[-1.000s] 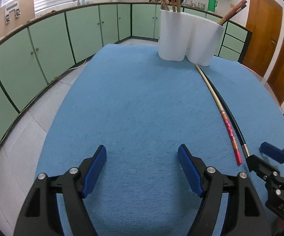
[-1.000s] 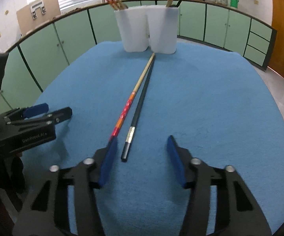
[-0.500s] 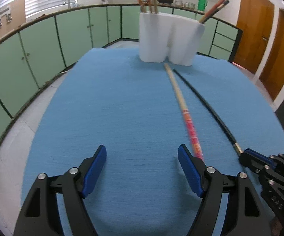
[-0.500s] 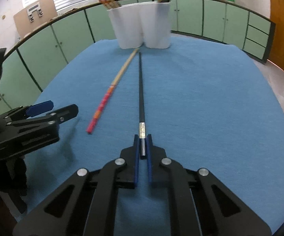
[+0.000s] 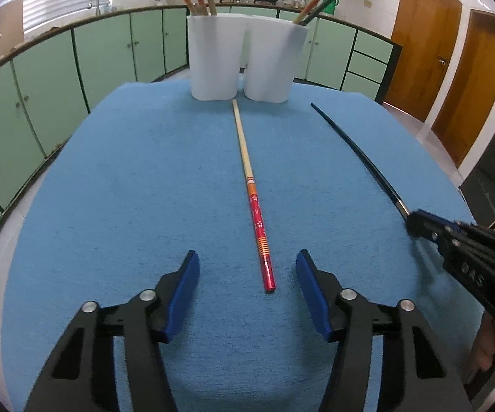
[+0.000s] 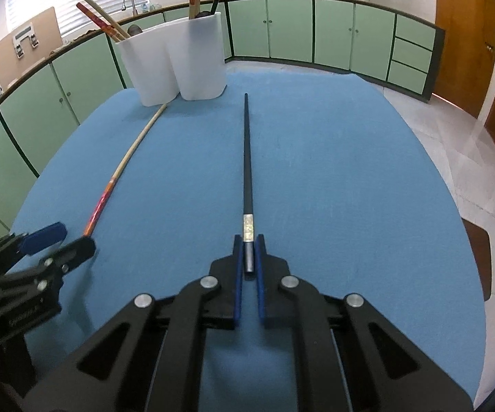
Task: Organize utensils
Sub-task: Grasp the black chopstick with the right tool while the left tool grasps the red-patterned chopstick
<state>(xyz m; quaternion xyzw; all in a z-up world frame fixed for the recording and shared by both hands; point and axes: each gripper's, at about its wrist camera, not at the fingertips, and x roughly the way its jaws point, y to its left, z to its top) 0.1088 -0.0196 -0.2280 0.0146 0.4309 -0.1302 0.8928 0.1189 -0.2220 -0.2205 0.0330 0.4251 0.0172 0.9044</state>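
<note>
Left tool point(image 5: 247, 286) straddled the butt end of the red chopstick point(image 5: 260, 237), jaws closing, pads not yet touching it. Chopstick lay flat on the blue counter point(image 5: 127, 189), long axis running straight ahead to the white holder point(image 5: 245, 58). Right tool point(image 6: 248, 257) was clenched on the black chopstick point(image 6: 246, 158), likewise pointing ahead; whether its tip had lifted off the cloth was unclear.

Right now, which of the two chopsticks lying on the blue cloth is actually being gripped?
The black chopstick: the right gripper is shut on its silver-banded end. The red-patterned chopstick lies free between the left gripper's closing jaws.
</note>
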